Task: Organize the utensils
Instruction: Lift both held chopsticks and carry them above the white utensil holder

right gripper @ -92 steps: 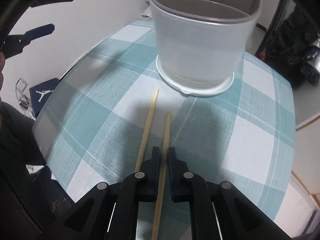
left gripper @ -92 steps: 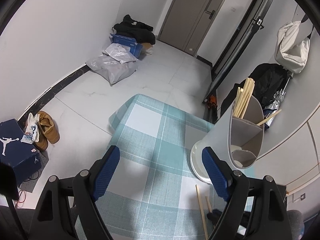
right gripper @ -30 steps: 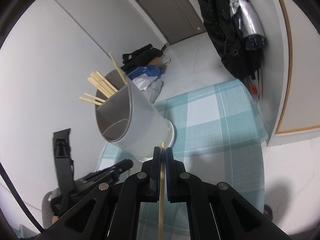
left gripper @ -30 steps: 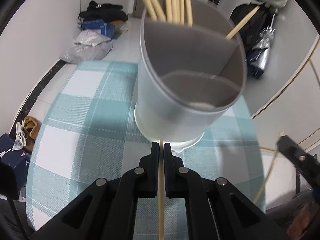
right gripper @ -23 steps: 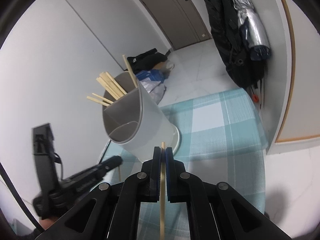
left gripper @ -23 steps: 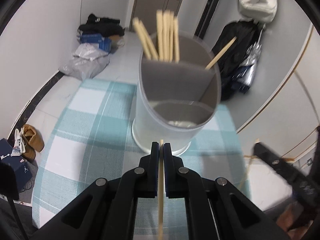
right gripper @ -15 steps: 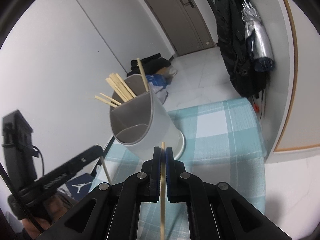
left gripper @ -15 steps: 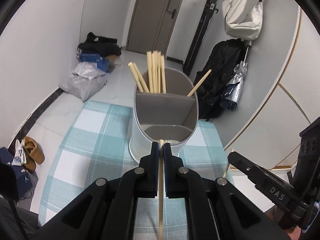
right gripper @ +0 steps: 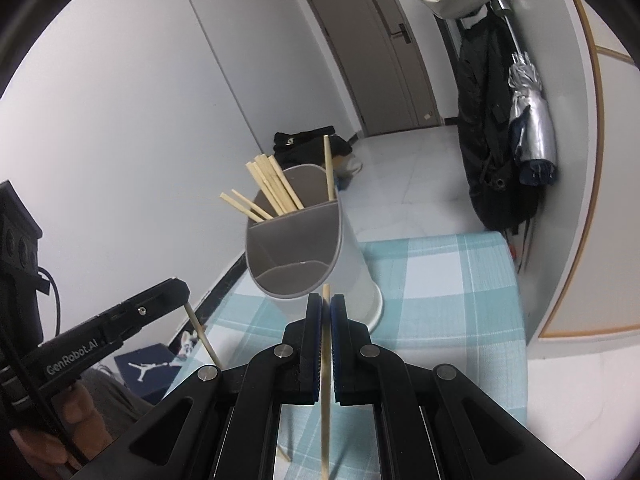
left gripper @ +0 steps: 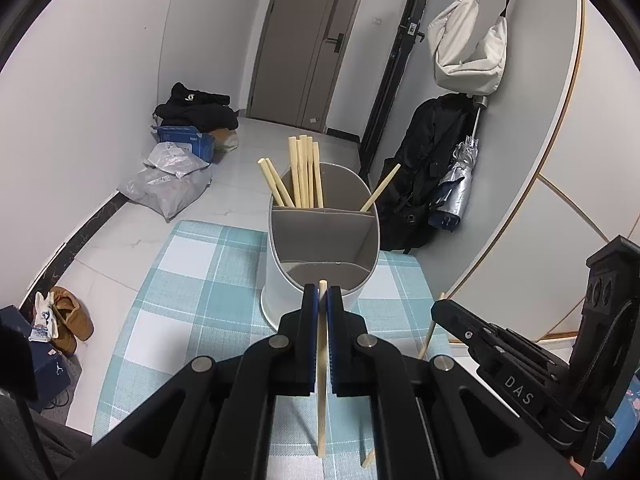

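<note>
Two chopsticks are in our grip: our left gripper (left gripper: 322, 294) has its jaws clamped on one chopstick (left gripper: 321, 364), our right gripper (right gripper: 326, 306) on another chopstick (right gripper: 326, 384). Beyond them the white holder (left gripper: 320, 256) stands near the checked tablecloth's (left gripper: 192, 280) far edge, chopsticks (left gripper: 304, 176) in its far compartments.

A grey-lined white utensil holder (left gripper: 320, 248) stands upright at frame centre on the checked tabletop (left gripper: 192, 280), chopsticks (left gripper: 304, 174) fanning from its rear compartments. One pale chopstick (left gripper: 321, 360) sits pinched between each gripper's fingers (left gripper: 310, 320), lower centre.
</note>
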{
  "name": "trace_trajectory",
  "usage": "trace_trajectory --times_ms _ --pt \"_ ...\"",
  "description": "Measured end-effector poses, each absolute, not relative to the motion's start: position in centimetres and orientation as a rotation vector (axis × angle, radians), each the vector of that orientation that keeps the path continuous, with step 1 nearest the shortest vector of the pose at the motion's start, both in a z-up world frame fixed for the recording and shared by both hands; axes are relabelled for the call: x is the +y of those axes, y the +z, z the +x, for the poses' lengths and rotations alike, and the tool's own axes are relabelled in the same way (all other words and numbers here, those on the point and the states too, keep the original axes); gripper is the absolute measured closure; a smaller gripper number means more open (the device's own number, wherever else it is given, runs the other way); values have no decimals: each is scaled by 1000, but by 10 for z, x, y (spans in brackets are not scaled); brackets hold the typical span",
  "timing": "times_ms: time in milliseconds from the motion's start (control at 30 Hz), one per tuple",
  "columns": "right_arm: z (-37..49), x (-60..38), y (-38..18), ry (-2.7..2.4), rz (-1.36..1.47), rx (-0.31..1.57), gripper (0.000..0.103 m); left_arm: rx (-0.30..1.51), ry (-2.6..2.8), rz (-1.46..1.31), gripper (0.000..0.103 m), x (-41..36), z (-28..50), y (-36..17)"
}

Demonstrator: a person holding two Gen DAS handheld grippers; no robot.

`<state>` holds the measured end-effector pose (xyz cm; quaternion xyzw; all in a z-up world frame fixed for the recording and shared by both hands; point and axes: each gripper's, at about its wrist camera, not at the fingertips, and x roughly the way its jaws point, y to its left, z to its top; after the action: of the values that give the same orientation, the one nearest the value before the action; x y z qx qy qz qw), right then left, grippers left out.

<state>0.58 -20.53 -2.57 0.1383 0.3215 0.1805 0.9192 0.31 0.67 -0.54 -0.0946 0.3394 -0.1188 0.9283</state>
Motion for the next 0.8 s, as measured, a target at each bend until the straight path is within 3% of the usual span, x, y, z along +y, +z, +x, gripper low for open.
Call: trace_trajectory --times_ms 800 --pt "-4 -195 4 379 257 564 100 637 -310 -186 102 13 7 32"
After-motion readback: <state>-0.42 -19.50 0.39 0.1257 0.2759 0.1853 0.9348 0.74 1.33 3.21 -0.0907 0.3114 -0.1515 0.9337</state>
